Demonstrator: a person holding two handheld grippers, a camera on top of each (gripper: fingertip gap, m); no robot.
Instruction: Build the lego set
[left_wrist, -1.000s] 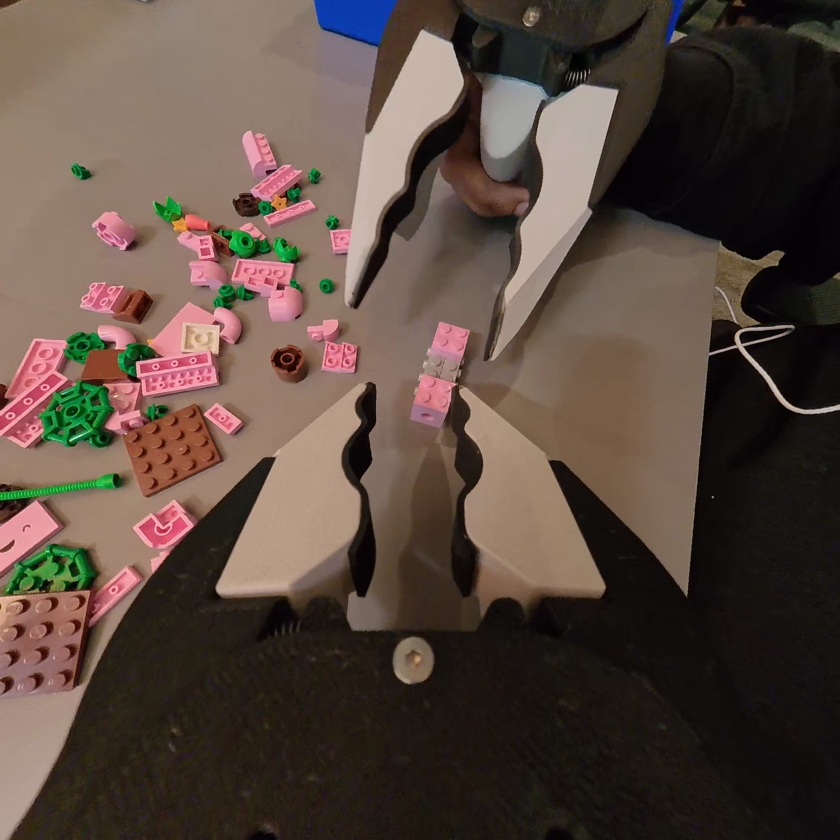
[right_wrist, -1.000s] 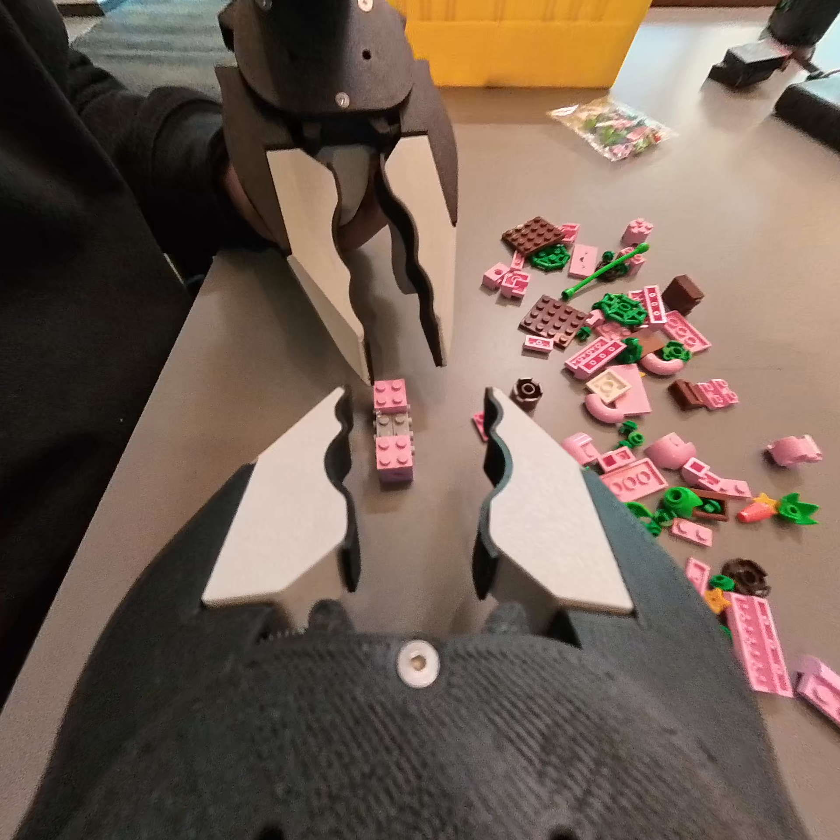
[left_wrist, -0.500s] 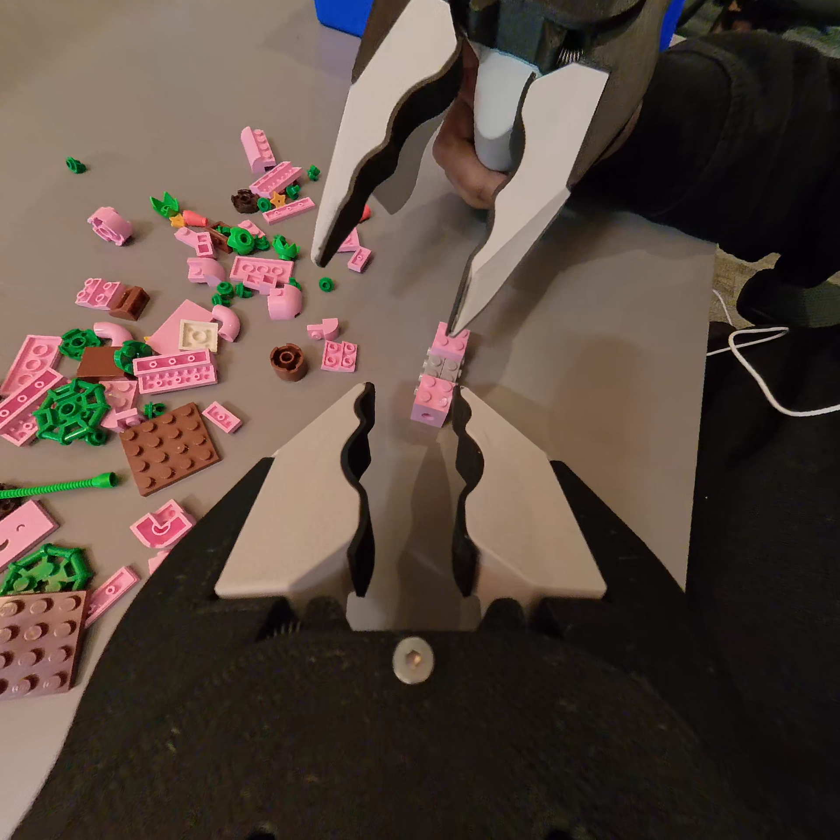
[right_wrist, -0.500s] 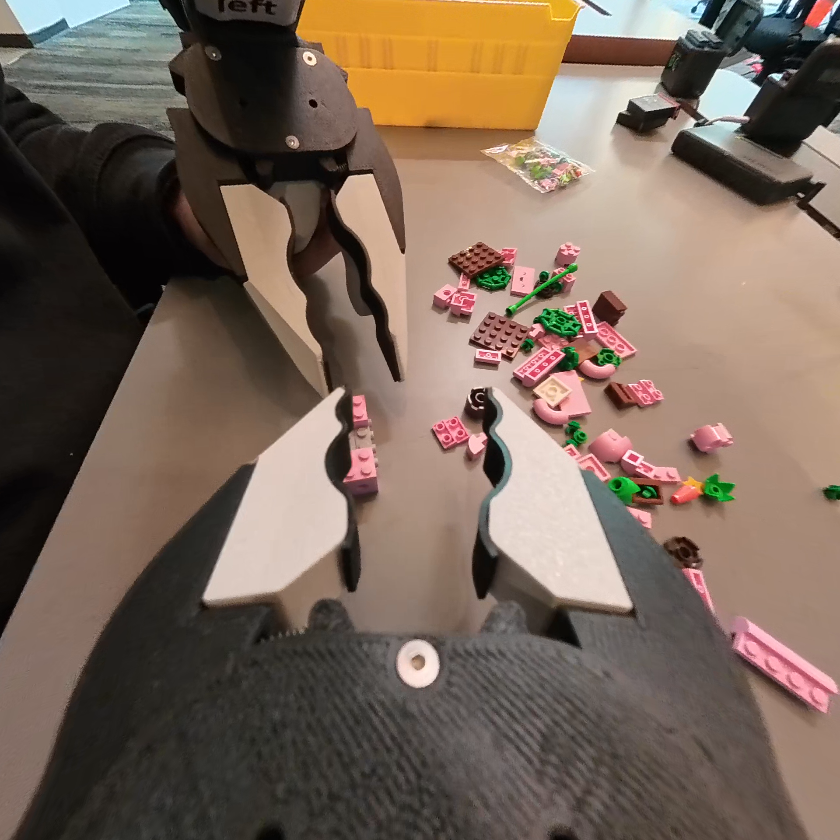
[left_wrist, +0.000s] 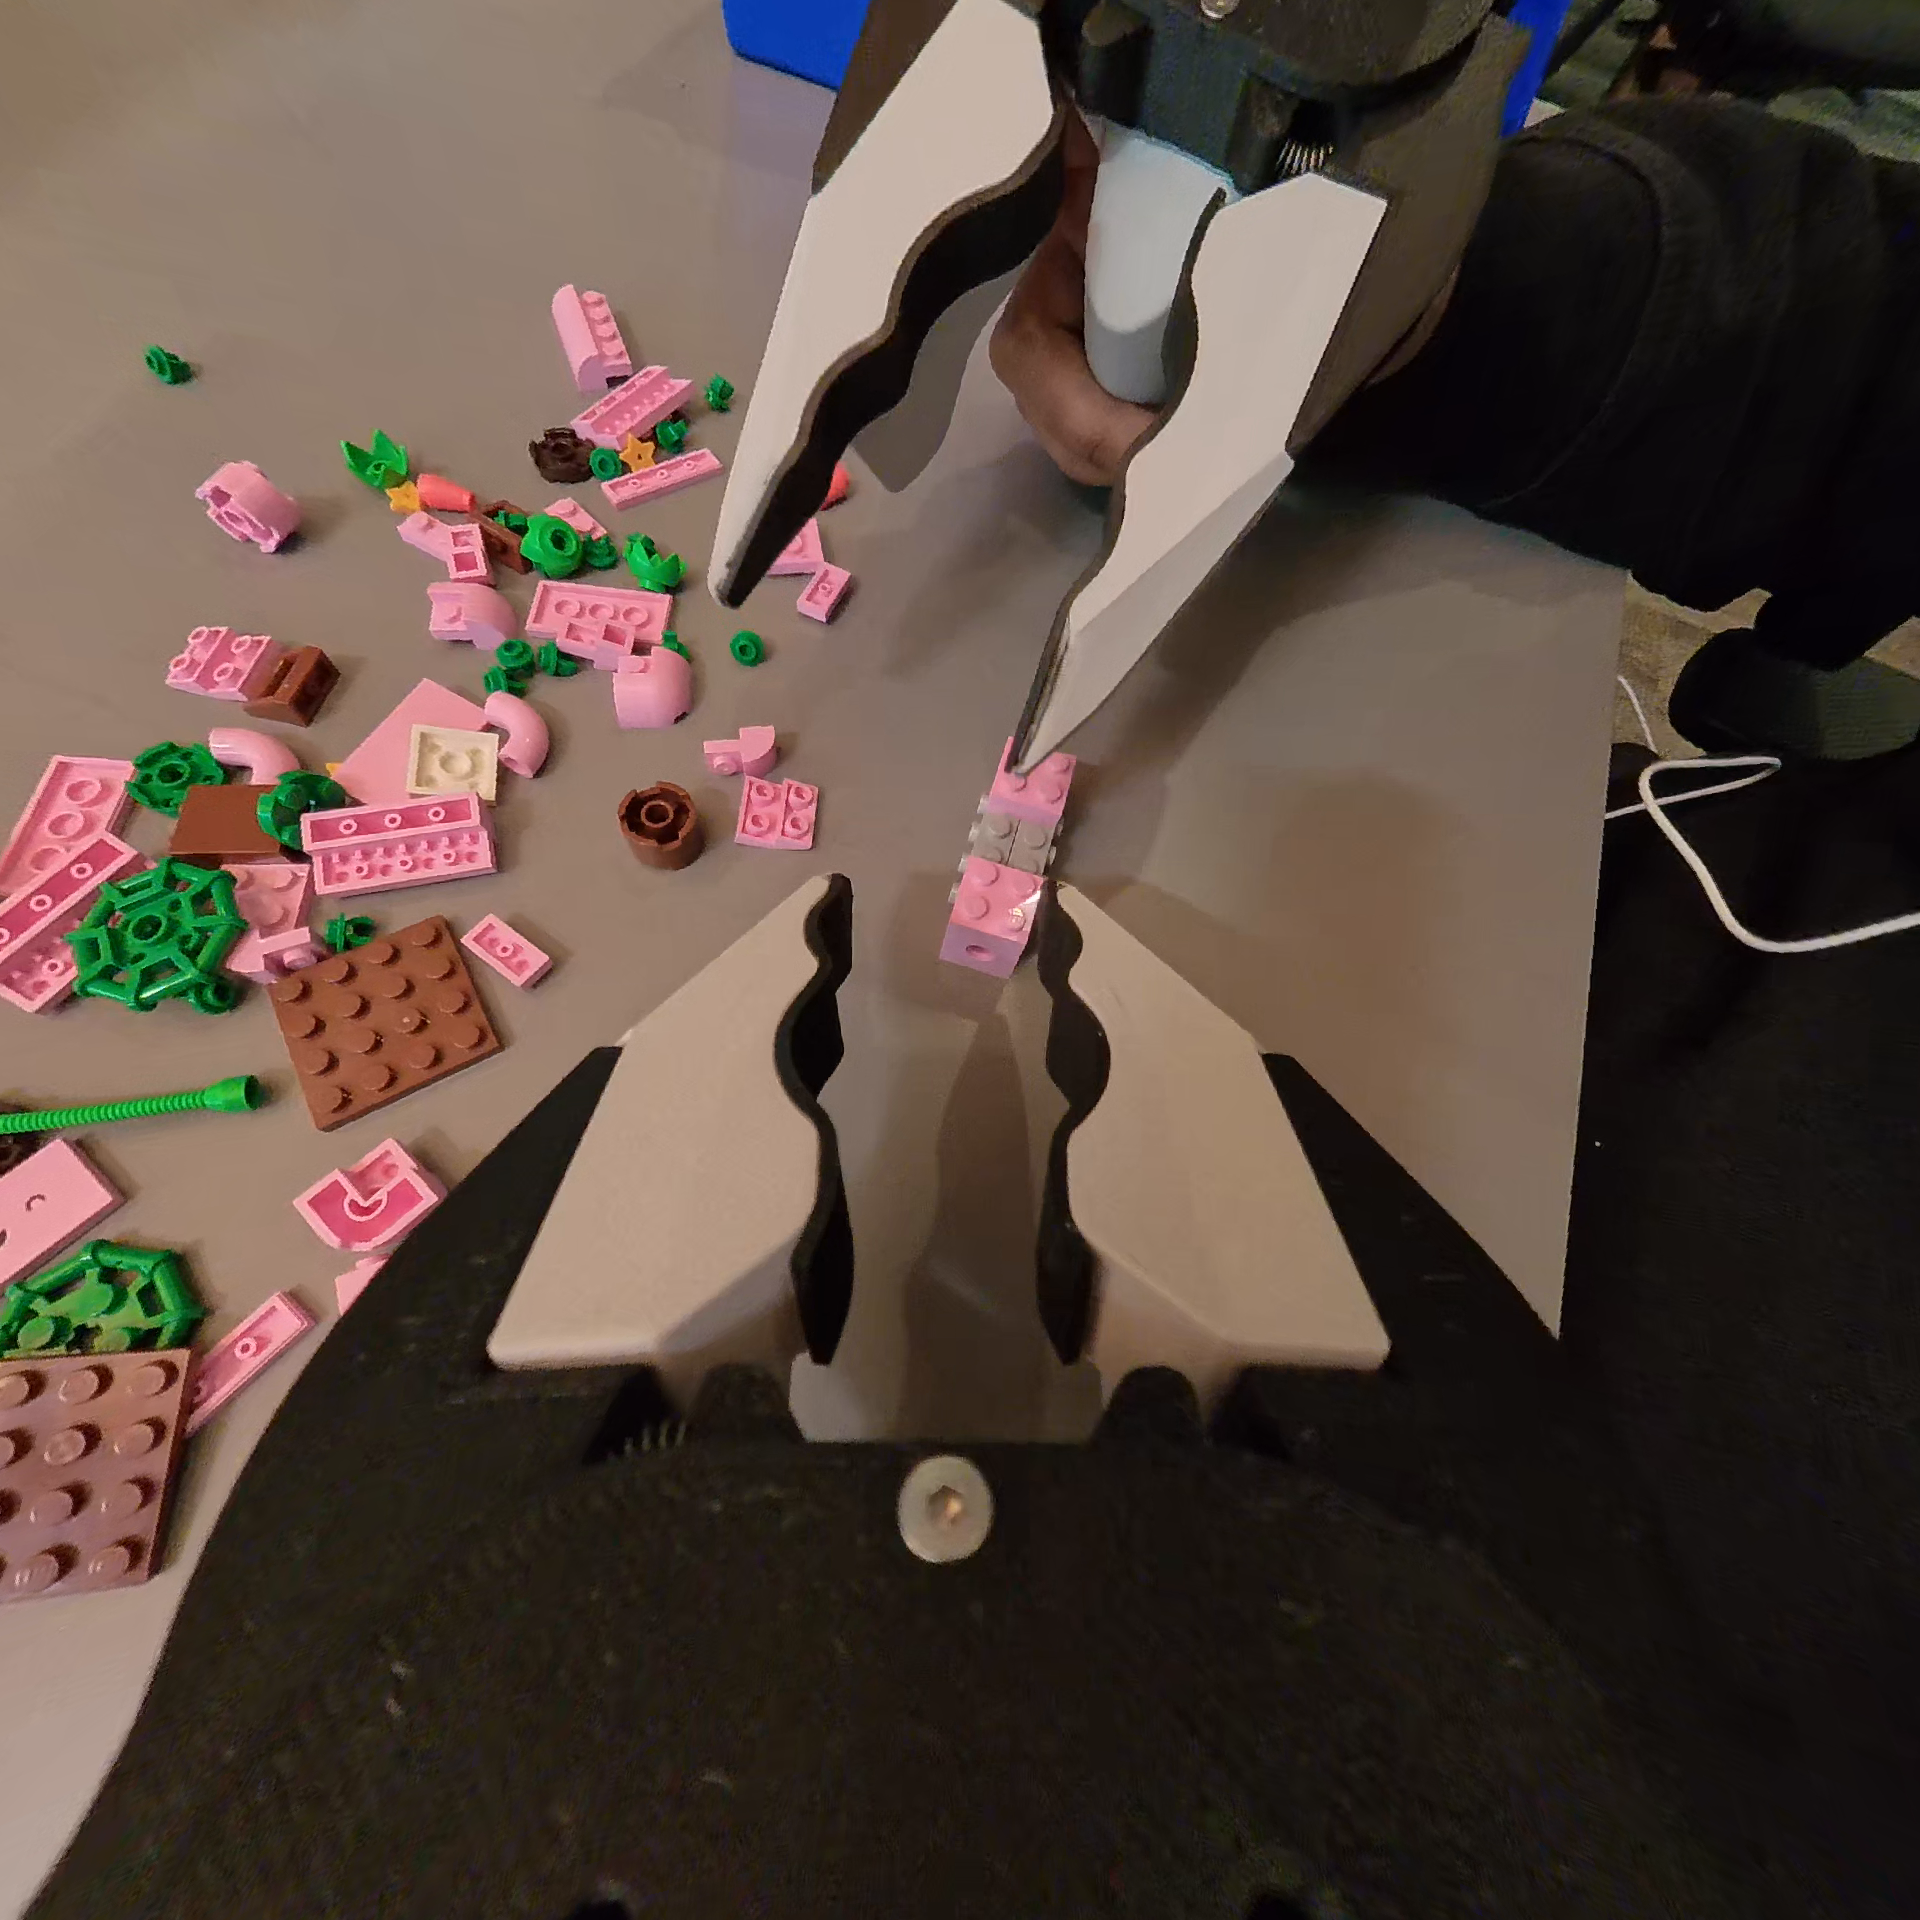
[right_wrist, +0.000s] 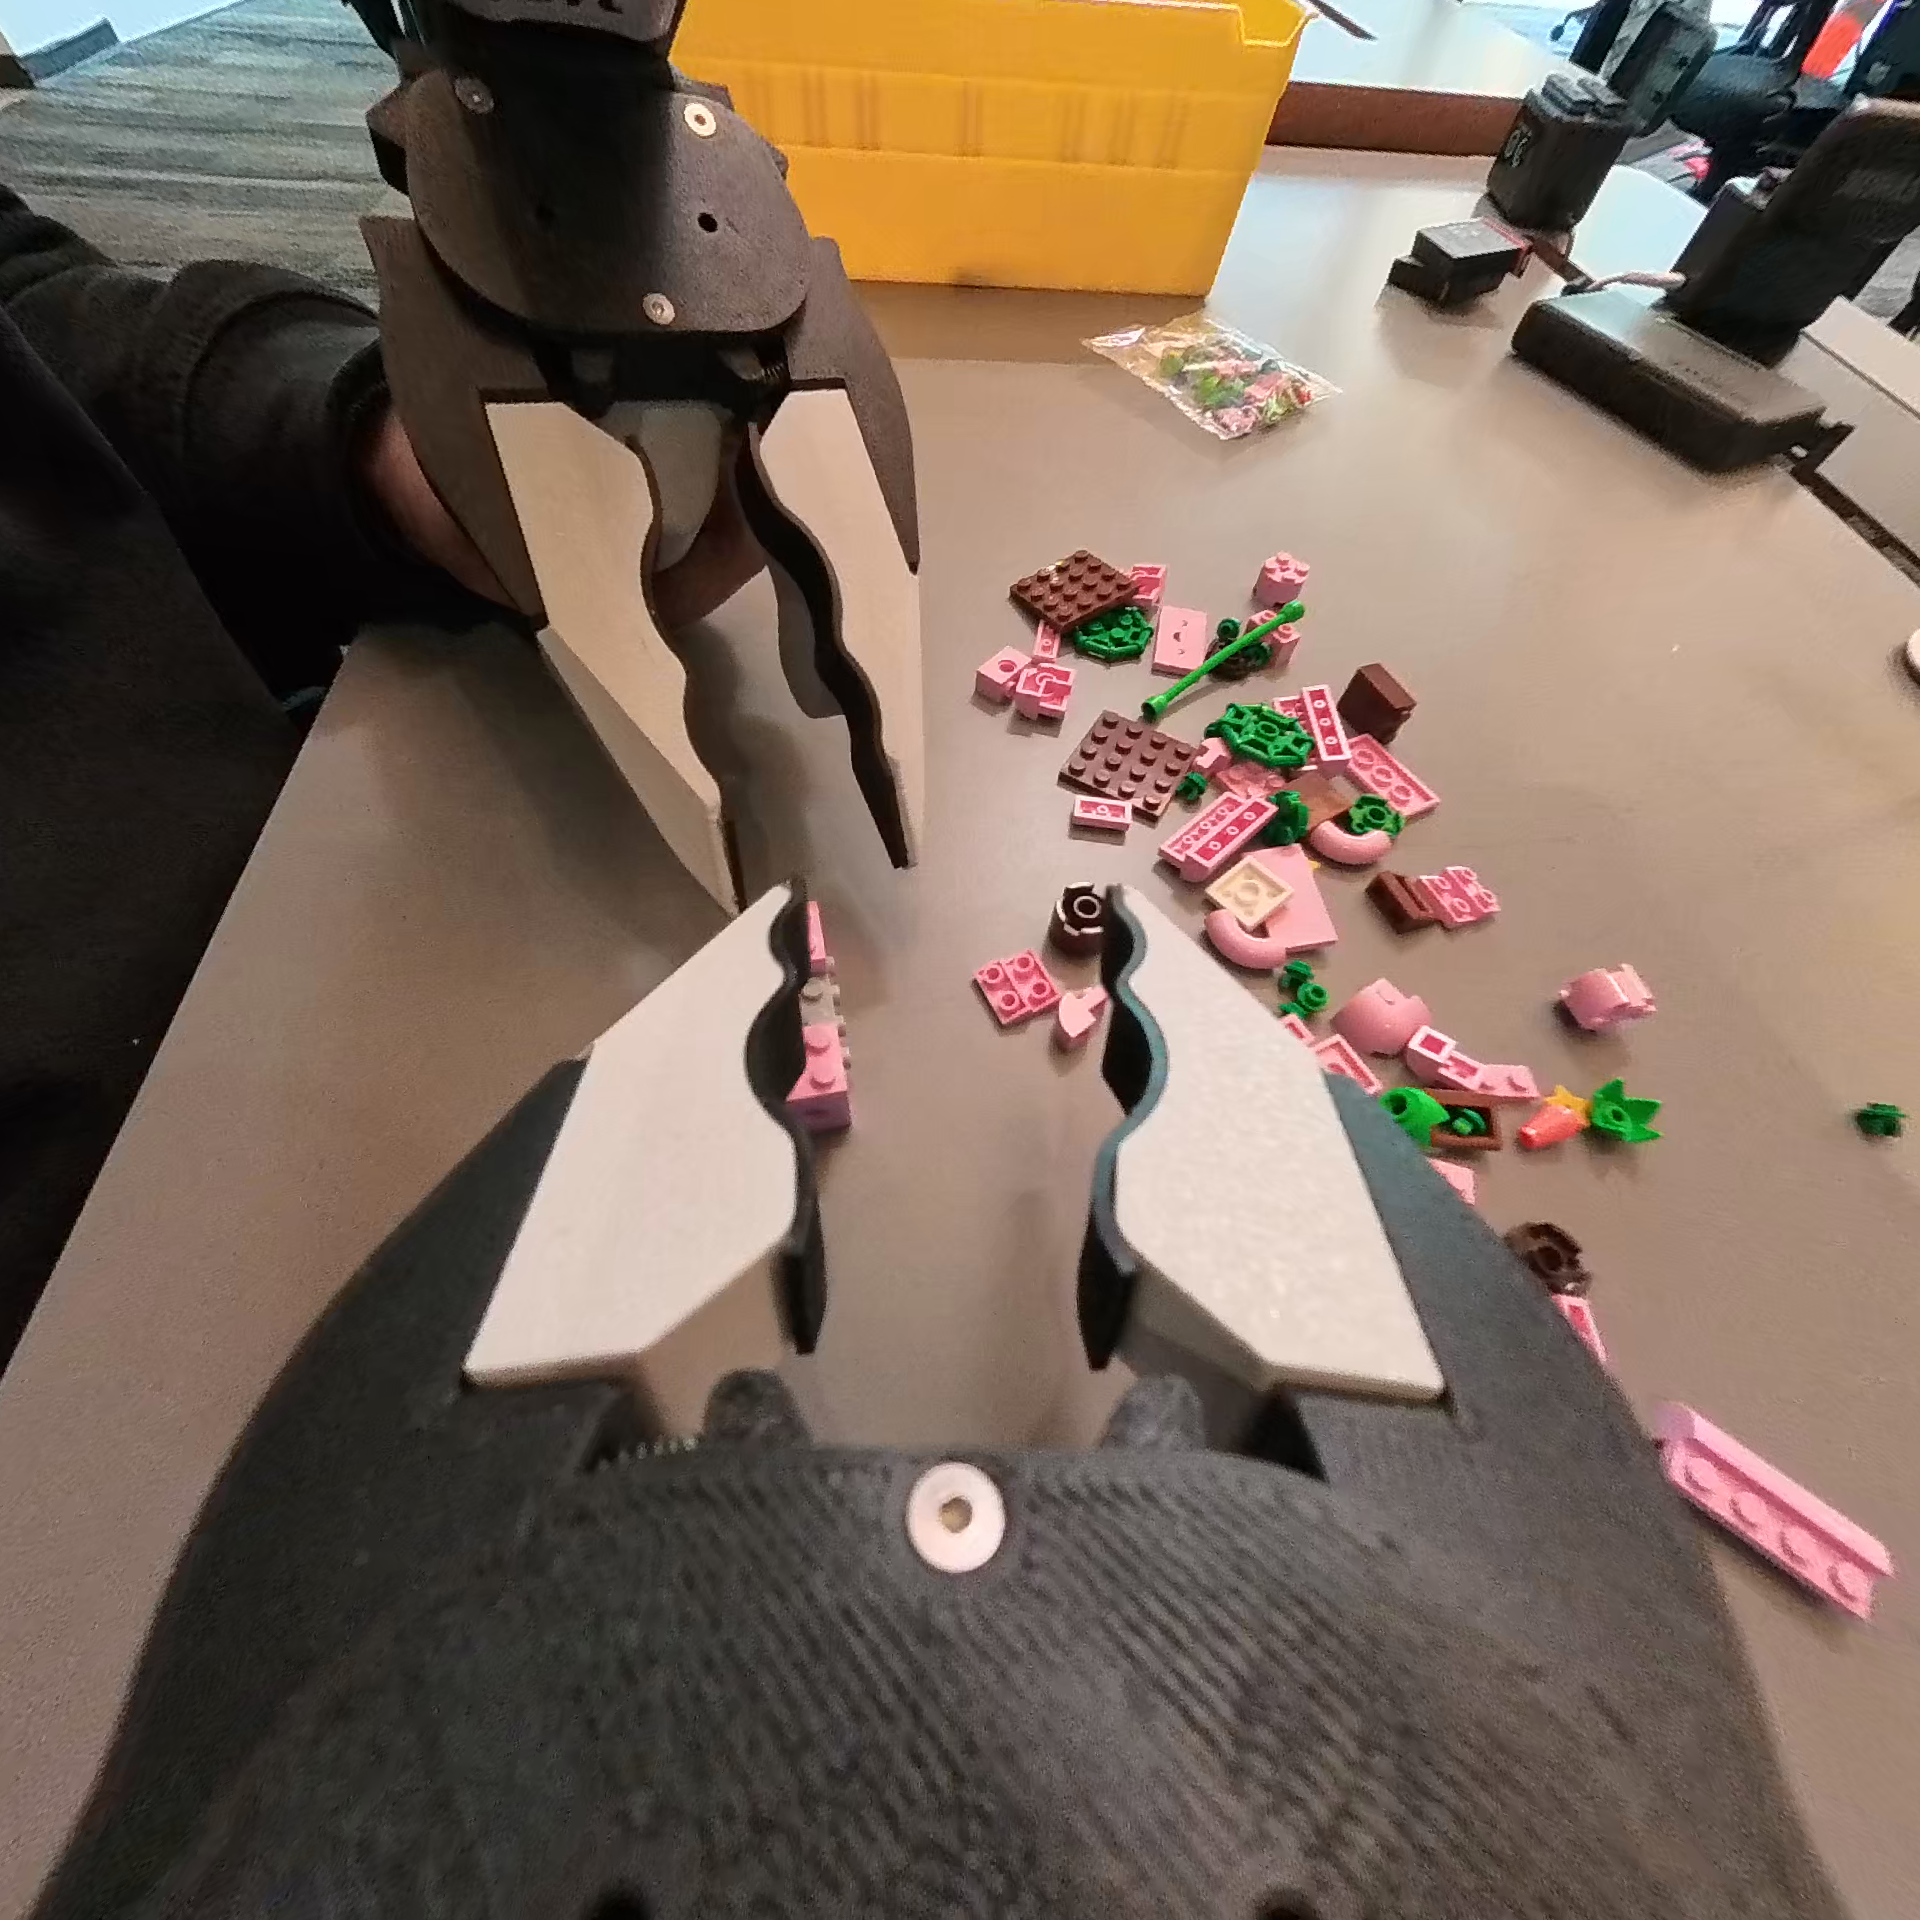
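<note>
Pink-and-grey lego assembly (left_wrist: 1006, 868) lies on the grey worktop (left_wrist: 1351, 935), a short row of pink, grey, pink bricks, at about 12 o'clock from my left gripper (left_wrist: 945, 904) in the left wrist view. That gripper is spread apart w/ nothing held; its right finger (left_wrist: 1164, 1091) tip sits just beside the near pink brick, maybe touching, can't tell. My right gripper (right_wrist: 956, 904) is also released and empty. Seen from the left wrist view it comes in from 12 o'clock, one fingertip (left_wrist: 1039, 738) pressed down on the far pink brick, the other hanging over the loose pieces. In the right wrist view the assembly is half hidden behind my left-side finger (right_wrist: 665, 1122) at approx 11 o'clock. Loose pink, green and brown parts (left_wrist: 395, 727) are scattered at 9–10 o'clock of the left gripper, incl. a brown studded plate (left_wrist: 384, 1023) and a round brown piece (left_wrist: 657, 826). Yellow bin (right_wrist: 997, 145) stands at the far worktop edge, a small clear bag of pieces (right_wrist: 1210, 374) near it
</note>
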